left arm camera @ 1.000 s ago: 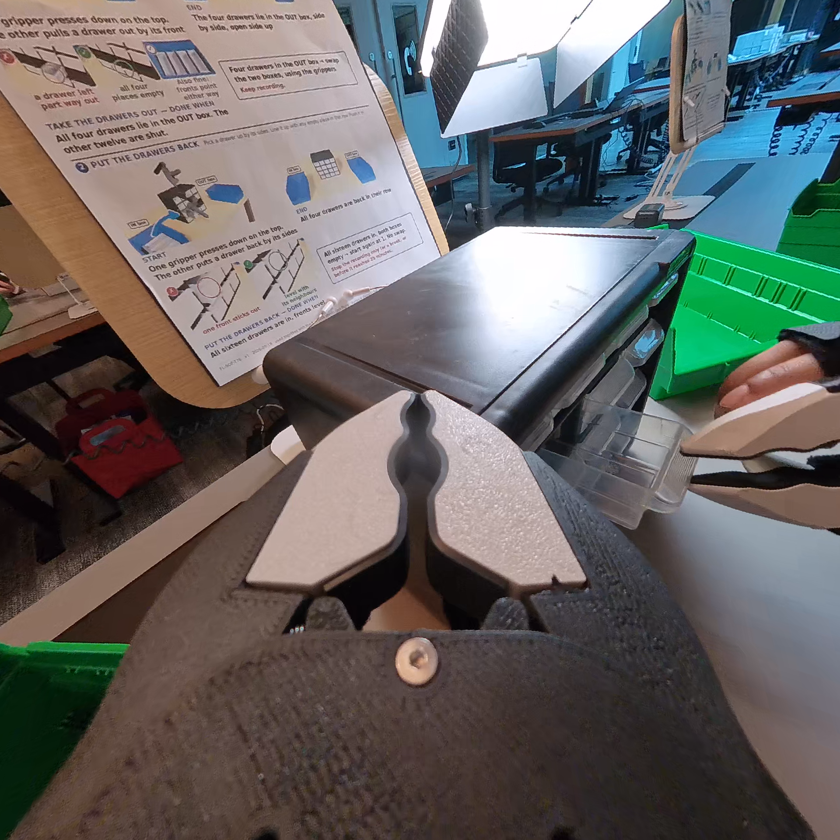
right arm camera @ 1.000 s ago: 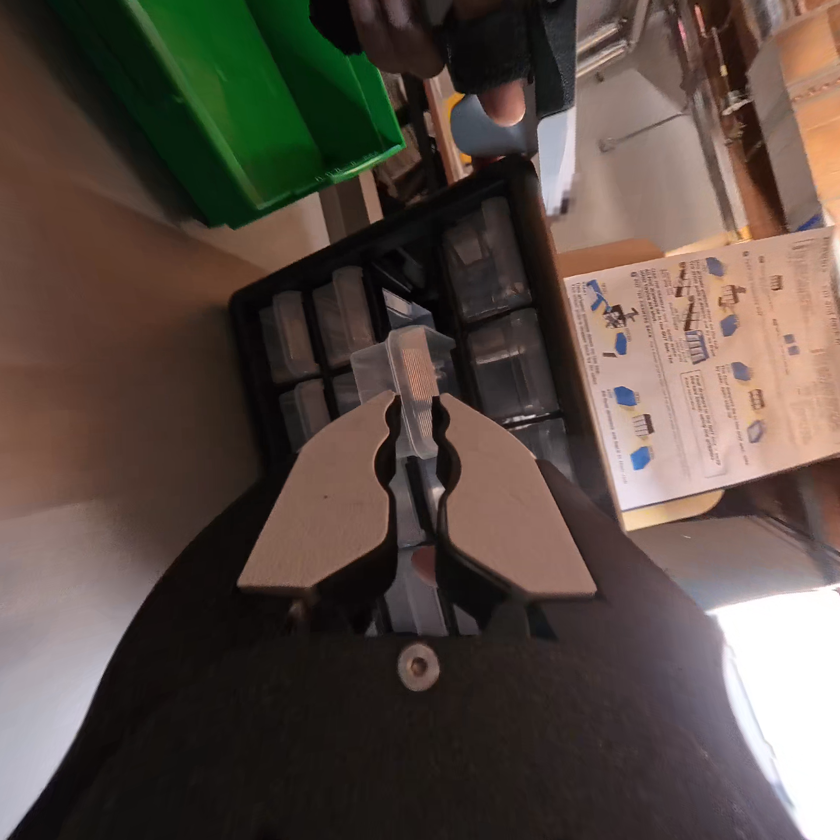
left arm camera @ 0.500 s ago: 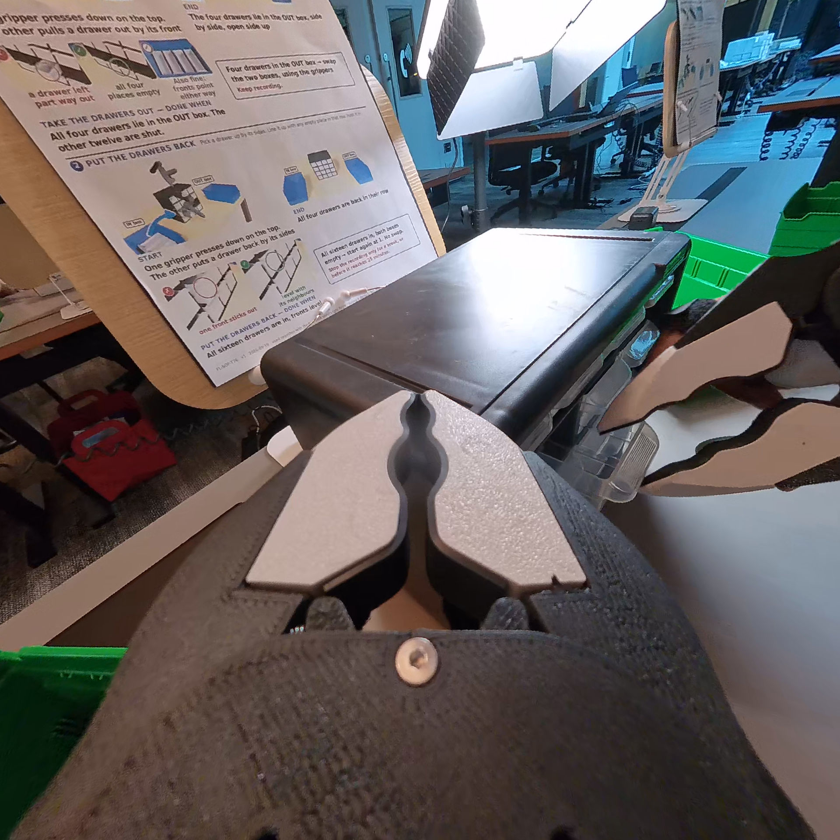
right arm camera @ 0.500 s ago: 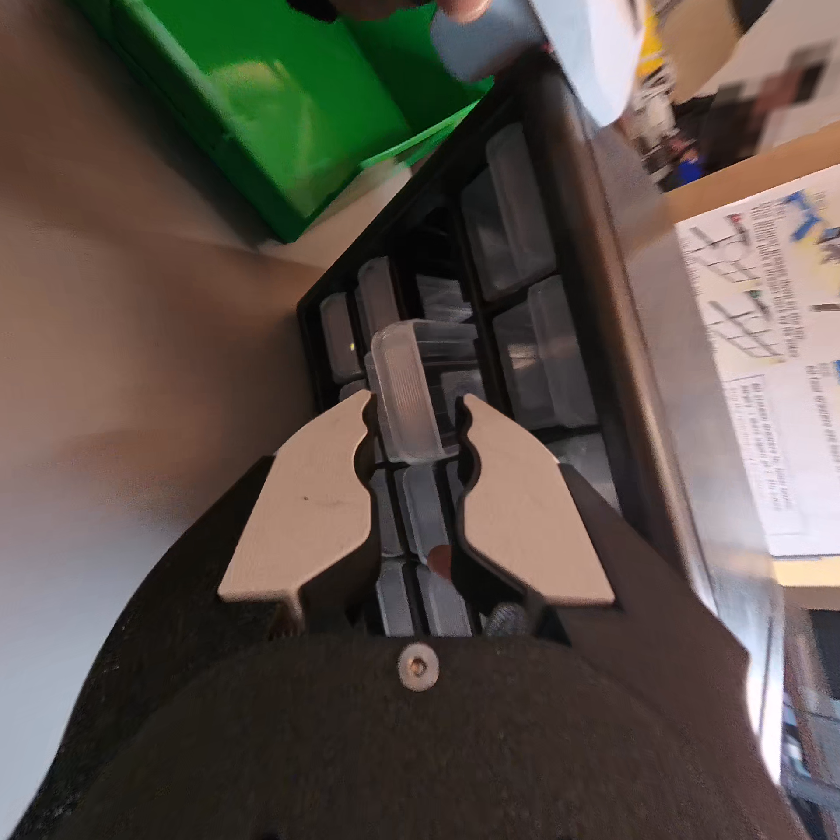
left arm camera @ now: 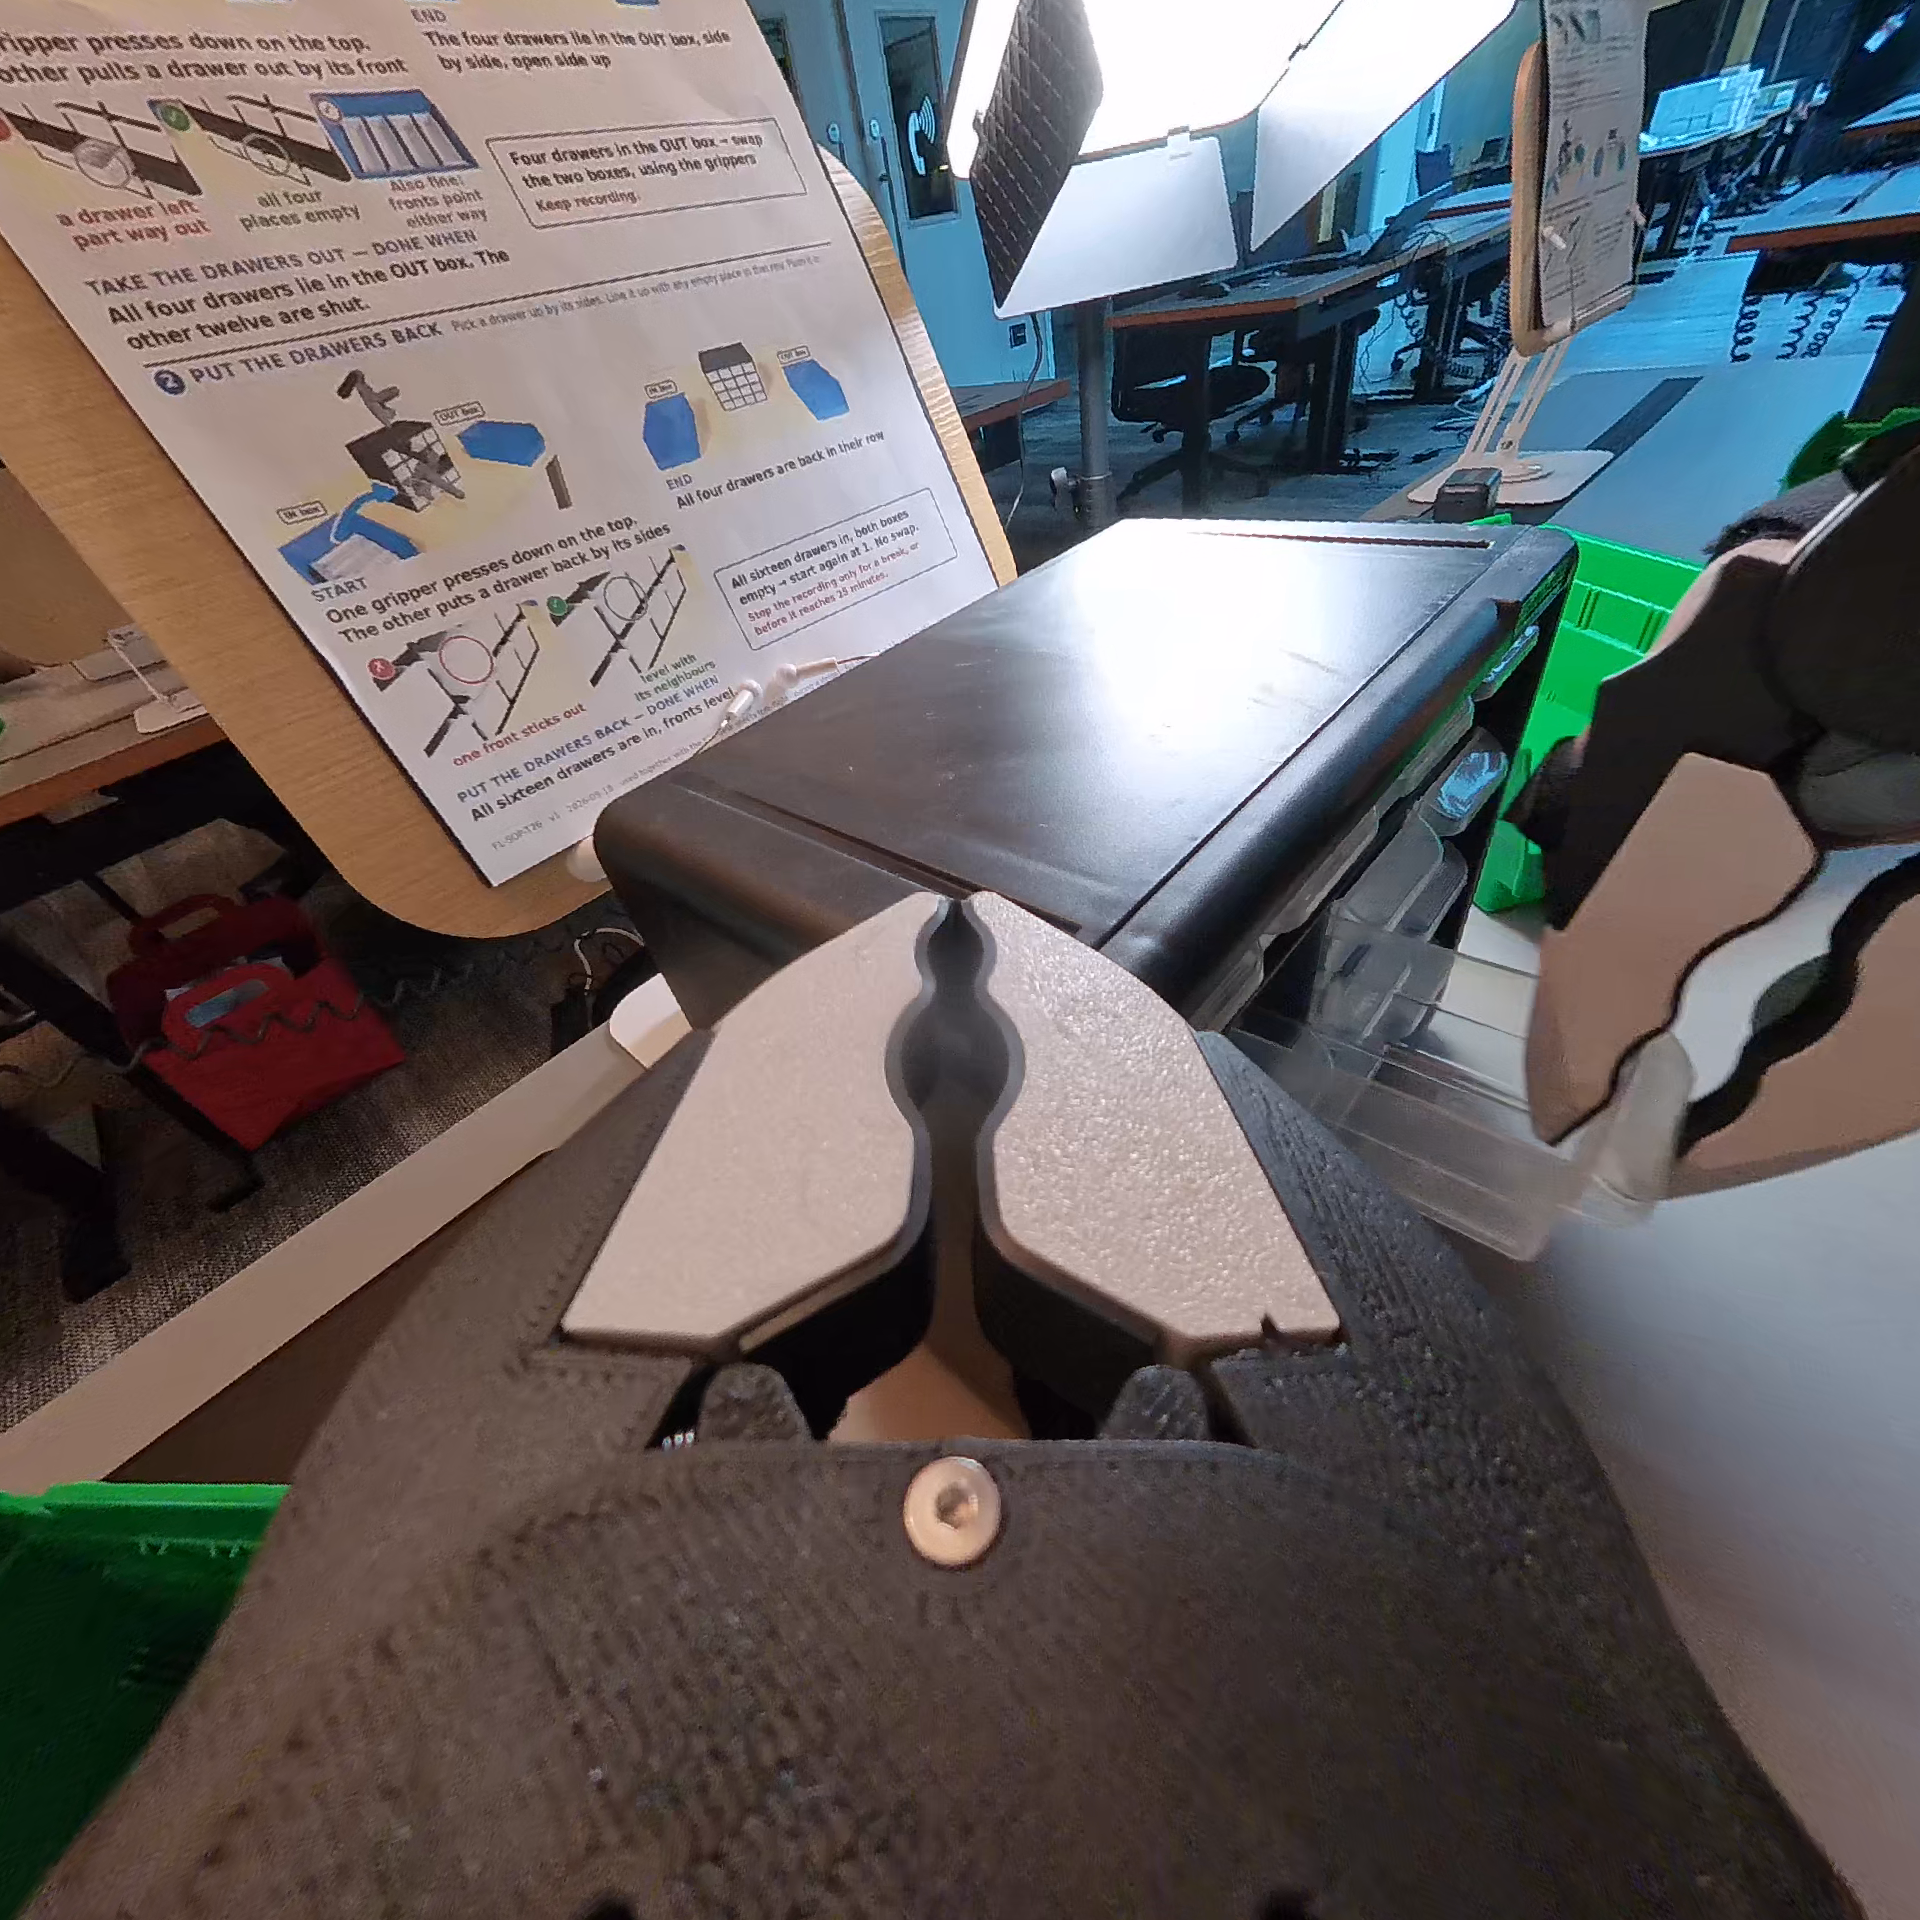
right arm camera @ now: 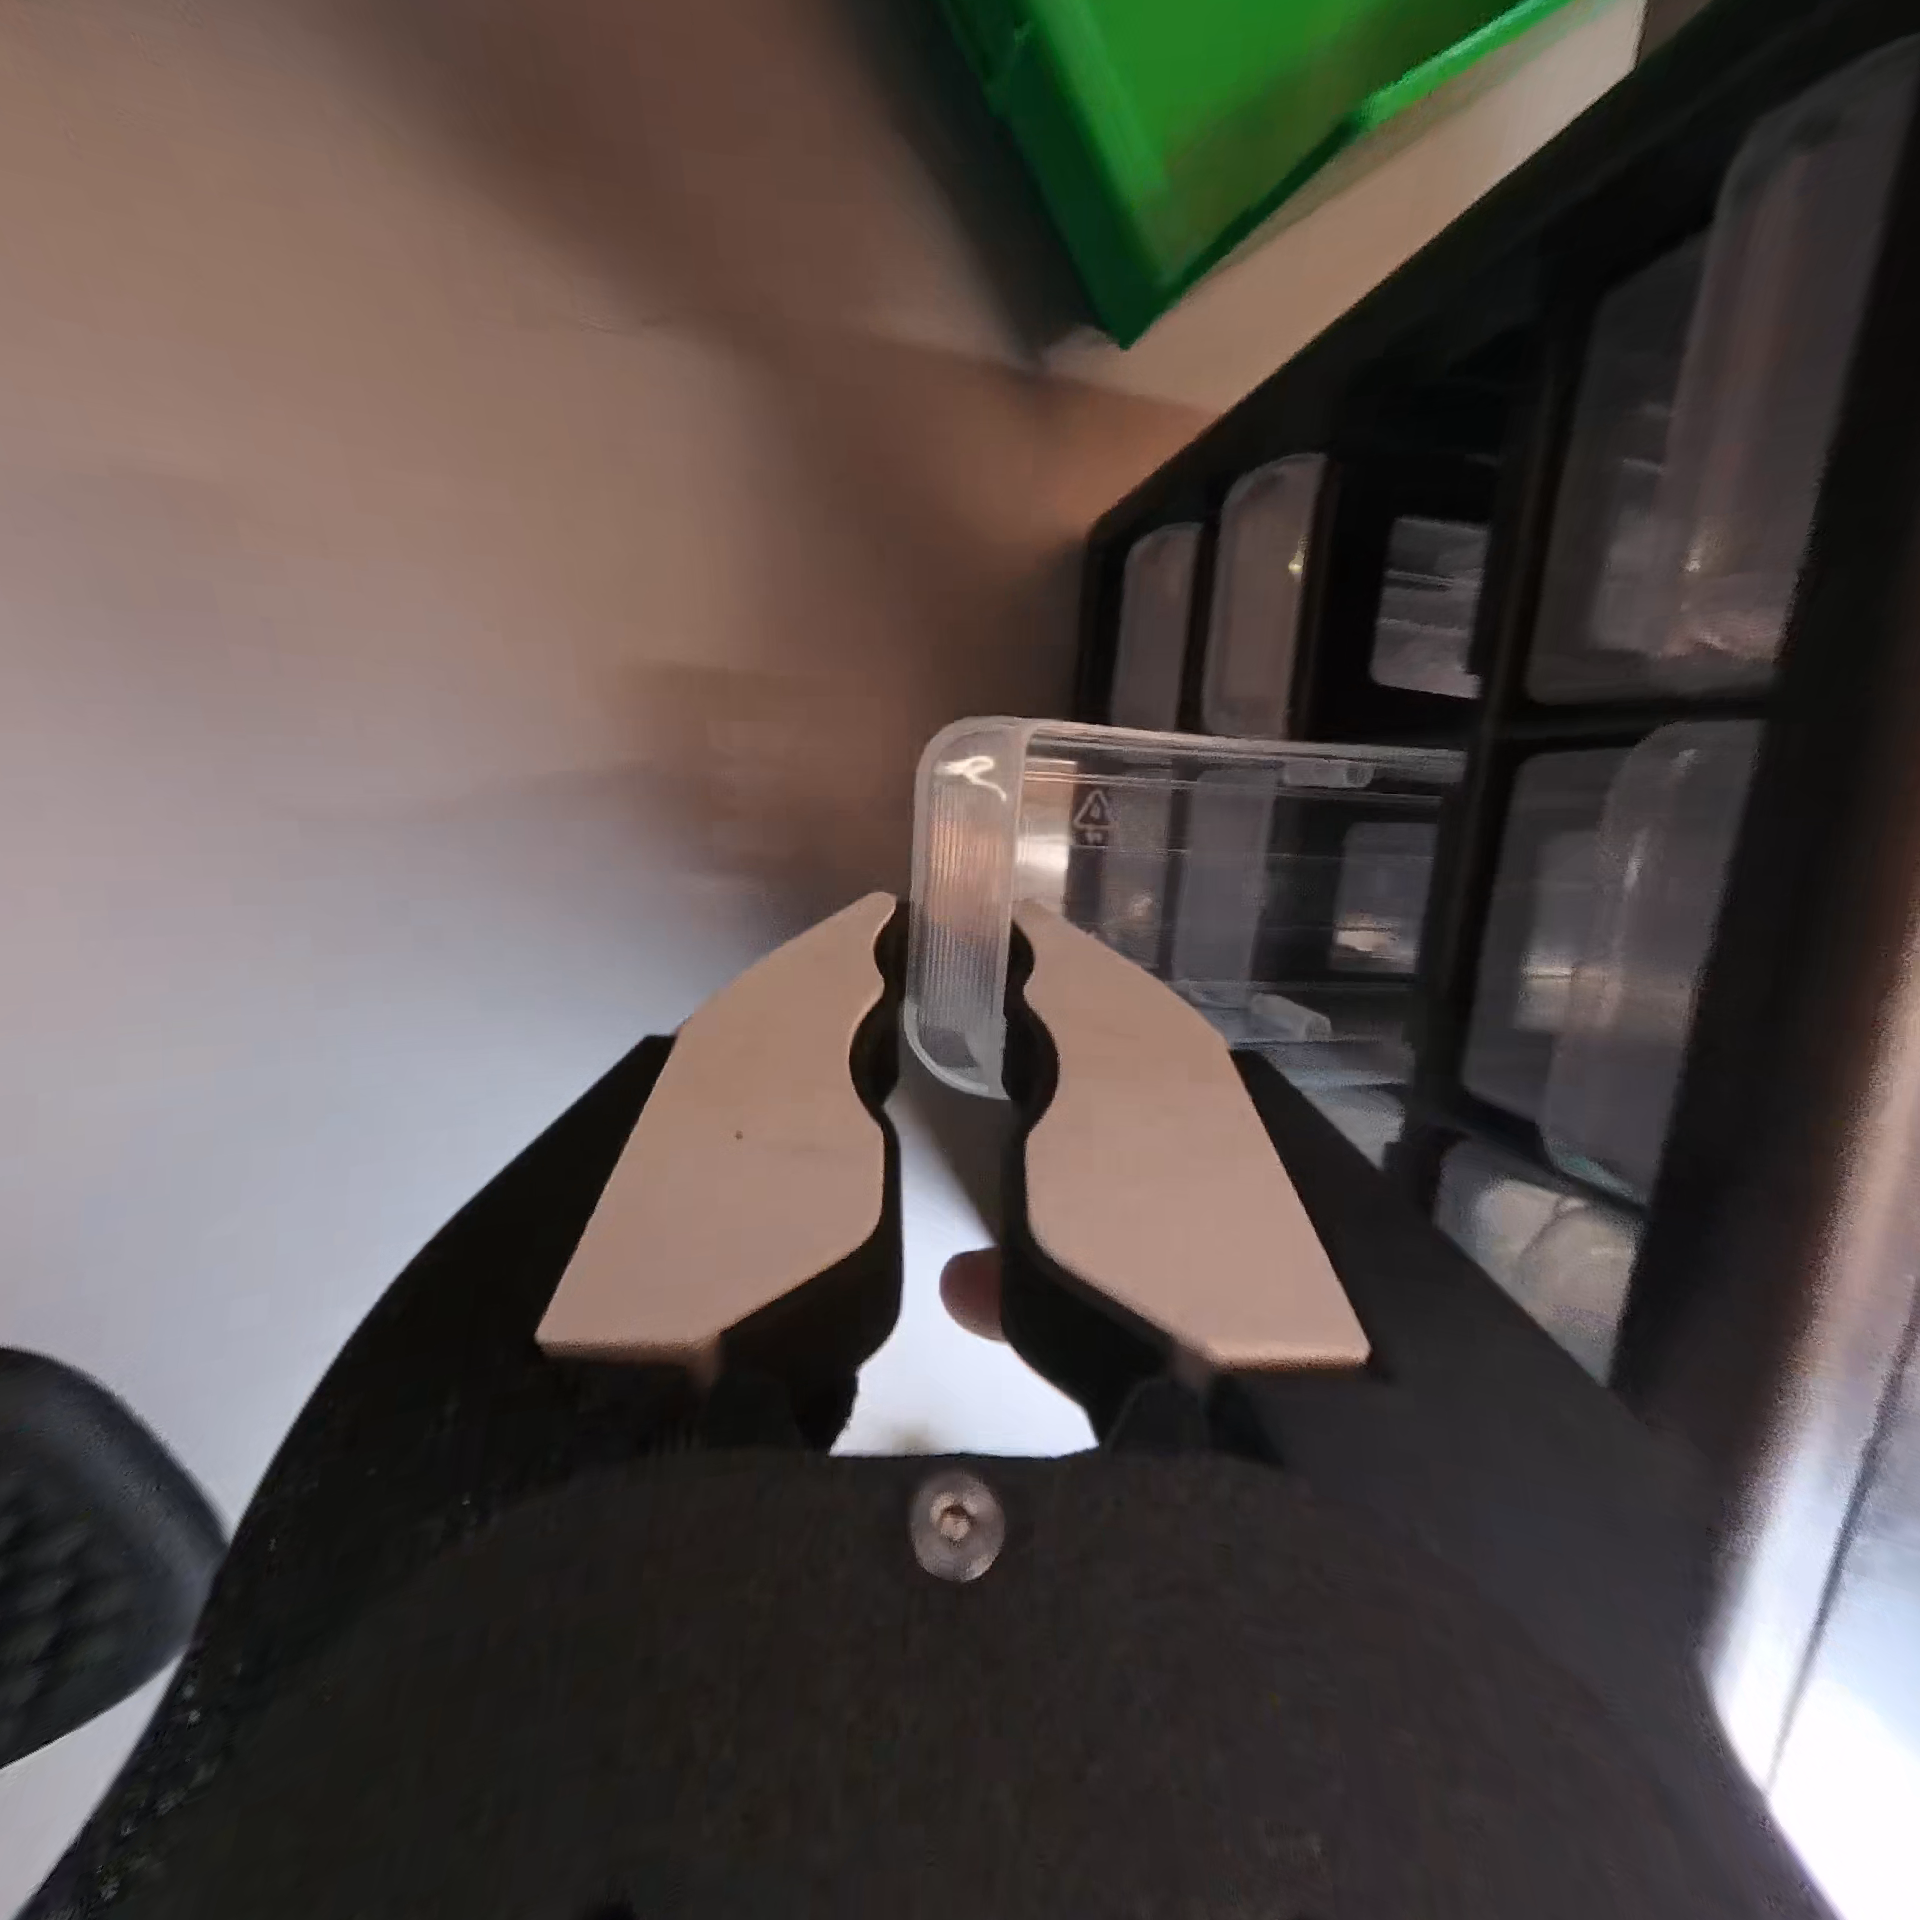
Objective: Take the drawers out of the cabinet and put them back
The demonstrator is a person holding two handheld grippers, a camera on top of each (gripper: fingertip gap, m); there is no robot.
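The right gripper [right arm camera: 951, 925] clamps the ribbed front lip of a clear plastic drawer [right arm camera: 1226, 883], drawn partway out of the black plastic drawer cabinet [left arm camera: 1122, 717] ahead-right. The drawer bears a small moulded recycling mark. The left gripper [left arm camera: 951, 914], clenched empty, rests at the cabinet's top edge; a printed instruction poster [left arm camera: 499, 416] stands ahead-left.

The left black textured-plastic gripper with pale grey finger plates [left arm camera: 951, 925] has its two fingers pressed together at the tips, nothing between them. The right black gripper with tan wavy-edged finger plates [right arm camera: 951, 961] is rolled onto its side, its fingers [left arm camera: 1662, 935] stacked one above the other in the left wrist view and closed with a narrow gap on the ribbed front lip of a clear plastic drawer [right arm camera: 961, 914]. A fingertip of the person's hand [right arm camera: 971, 1294] shows between the finger bases.
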